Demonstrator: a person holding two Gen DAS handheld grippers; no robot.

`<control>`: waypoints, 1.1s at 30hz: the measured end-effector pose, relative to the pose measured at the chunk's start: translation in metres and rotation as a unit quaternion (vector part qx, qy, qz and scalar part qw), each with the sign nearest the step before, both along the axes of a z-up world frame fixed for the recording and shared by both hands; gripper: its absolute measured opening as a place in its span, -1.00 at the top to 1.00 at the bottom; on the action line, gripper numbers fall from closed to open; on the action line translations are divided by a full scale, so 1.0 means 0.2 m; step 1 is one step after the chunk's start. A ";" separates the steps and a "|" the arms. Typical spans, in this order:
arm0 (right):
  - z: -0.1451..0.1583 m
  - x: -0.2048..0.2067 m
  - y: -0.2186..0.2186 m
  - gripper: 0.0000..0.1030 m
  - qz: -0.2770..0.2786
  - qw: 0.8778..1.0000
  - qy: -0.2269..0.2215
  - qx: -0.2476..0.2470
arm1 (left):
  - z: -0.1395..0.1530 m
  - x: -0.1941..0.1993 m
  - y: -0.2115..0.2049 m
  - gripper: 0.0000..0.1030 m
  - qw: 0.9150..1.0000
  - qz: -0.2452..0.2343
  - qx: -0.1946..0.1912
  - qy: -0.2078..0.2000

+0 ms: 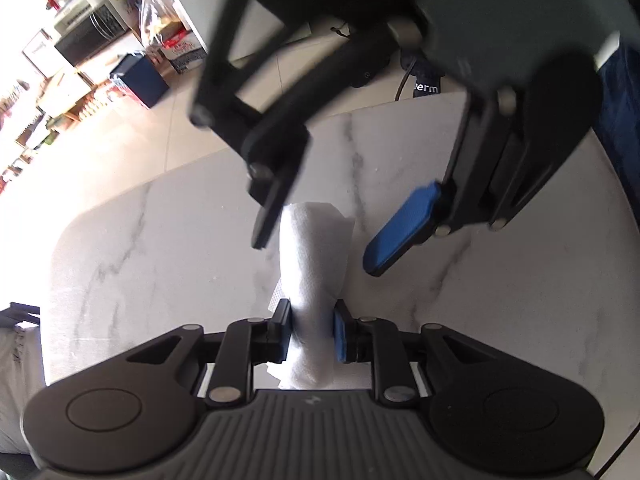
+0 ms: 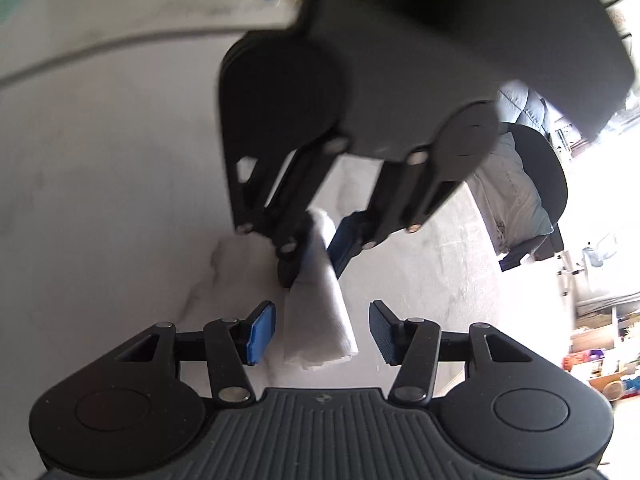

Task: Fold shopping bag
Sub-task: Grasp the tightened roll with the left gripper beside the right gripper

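Beyond table (image 1: 120, 260), shelves (image 1: 80, 92), left view only.

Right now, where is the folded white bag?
The folded white bag sits over the marble table, pinched in the left tool; its far end lies between the open right tool's pads.

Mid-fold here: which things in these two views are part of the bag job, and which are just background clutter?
Part of the job:
- folded white shopping bag
- left tongs, shut on the bag
- right tongs, open around the bag's other end
- marble table, the work surface

Just lying about:
- microwave
- blue bin
- dark chair with cushion
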State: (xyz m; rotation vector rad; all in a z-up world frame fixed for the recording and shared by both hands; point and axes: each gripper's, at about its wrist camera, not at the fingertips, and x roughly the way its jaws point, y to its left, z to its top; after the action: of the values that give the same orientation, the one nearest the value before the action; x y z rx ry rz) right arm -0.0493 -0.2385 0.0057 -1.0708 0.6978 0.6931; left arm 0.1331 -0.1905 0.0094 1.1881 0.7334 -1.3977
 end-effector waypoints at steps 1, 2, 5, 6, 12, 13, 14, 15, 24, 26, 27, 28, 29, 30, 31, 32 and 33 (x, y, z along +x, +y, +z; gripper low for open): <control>-0.02 0.02 0.01 0.18 -0.005 1.000 0.004 -0.004 | 0.00 0.03 -0.01 0.61 1.000 0.002 0.001 0.003; -0.03 0.03 0.01 0.20 -0.009 1.000 0.007 -0.006 | 0.00 0.04 -0.02 0.61 1.000 0.005 0.002 0.007; -0.03 0.07 0.01 0.24 -0.007 1.000 0.010 -0.005 | -0.01 0.13 -0.08 0.61 0.999 0.025 0.000 0.031; -0.03 0.07 0.01 0.24 -0.001 1.000 0.010 -0.007 | -0.02 0.18 -0.13 0.61 0.998 0.035 -0.001 0.048; -0.02 0.13 -0.03 0.21 0.022 1.000 0.012 -0.007 | -0.04 0.37 -0.24 0.61 0.987 0.081 0.006 0.137; -0.02 0.13 -0.03 0.21 0.027 1.000 0.010 -0.008 | -0.04 0.39 -0.29 0.61 0.986 0.083 0.008 0.146; -0.02 0.13 -0.04 0.21 0.034 0.999 0.009 -0.008 | -0.03 0.41 -0.30 0.61 0.984 0.086 0.011 0.155; -0.02 0.13 -0.04 0.21 0.041 0.999 0.008 -0.008 | -0.04 0.42 -0.31 0.61 0.983 0.089 0.012 0.162; 0.01 0.27 -0.09 0.49 0.022 0.997 0.067 0.029 | -0.06 0.56 -0.31 0.60 0.962 0.148 -0.015 0.229; 0.03 0.33 -0.12 0.53 -0.008 0.993 0.100 0.057 | -0.06 0.55 -0.33 0.58 0.965 0.148 -0.019 0.214; 0.04 0.36 -0.13 0.54 -0.023 0.990 0.116 0.071 | -0.04 0.51 -0.34 0.57 0.971 0.143 -0.021 0.192; 0.05 0.39 -0.14 0.55 -0.033 0.988 0.130 0.081 | -0.03 0.48 -0.35 0.55 0.976 0.135 -0.023 0.169; 0.06 0.42 -0.15 0.55 -0.044 0.984 0.146 0.090 | -0.01 0.42 -0.37 0.50 0.984 0.120 -0.026 0.130; 0.07 0.43 -0.15 0.56 -0.052 0.981 0.157 0.097 | 0.00 0.36 -0.38 0.47 0.989 0.108 -0.027 0.094; 0.09 0.45 -0.15 0.57 -0.058 0.979 0.166 0.099 | 0.01 0.32 -0.40 0.39 0.993 0.097 -0.028 0.059; 0.10 0.48 -0.15 0.57 -0.067 0.977 0.177 0.103 | 0.02 0.27 -0.41 0.33 0.996 0.082 -0.032 0.024; 0.10 0.49 -0.15 0.57 -0.076 0.974 0.184 0.108 | 0.02 0.21 -0.41 0.33 0.997 0.067 -0.035 -0.011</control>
State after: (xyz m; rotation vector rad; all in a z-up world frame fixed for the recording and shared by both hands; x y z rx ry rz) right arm 0.0483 -0.2689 0.0259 -0.6869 0.9866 0.8239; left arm 0.1759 -0.2734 0.0142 1.0786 0.7290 -1.2866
